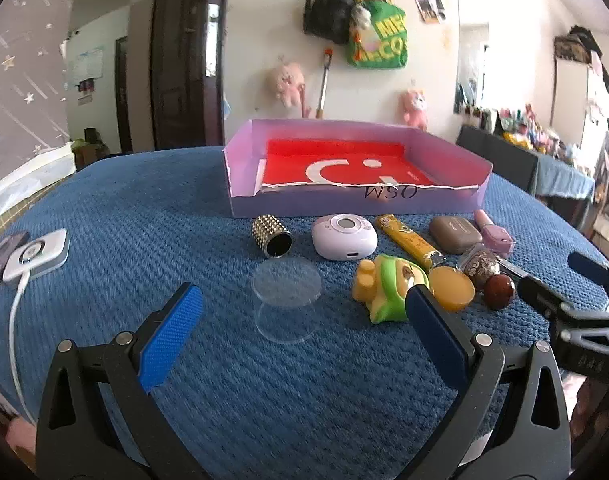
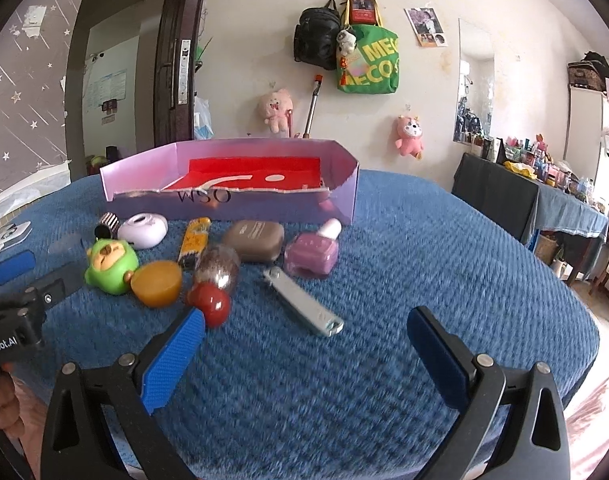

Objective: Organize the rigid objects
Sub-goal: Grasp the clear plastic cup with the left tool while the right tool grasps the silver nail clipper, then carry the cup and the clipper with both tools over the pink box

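A lilac box (image 1: 344, 202) with a red bottom stands at the back of the blue cloth; it also shows in the right wrist view (image 2: 244, 206). In front of it lie small objects. My left gripper (image 1: 304, 304) is open and empty, its fingers either side of a clear plastic spool (image 1: 287, 300). A green toy (image 1: 388, 288), an amber disc (image 1: 452, 288) and a studded cup (image 1: 271, 236) lie close by. My right gripper (image 2: 306, 330) is open and empty, just before a metal nail clipper (image 2: 302, 300), with a red ball (image 2: 210, 304) by its left finger.
A white oval case (image 2: 142, 230), a yellow lighter (image 2: 194, 240), a brown case (image 2: 254, 240) and a pink nail polish bottle (image 2: 314, 254) lie in a row before the box. A white charger with cable (image 1: 36, 256) lies at the left edge.
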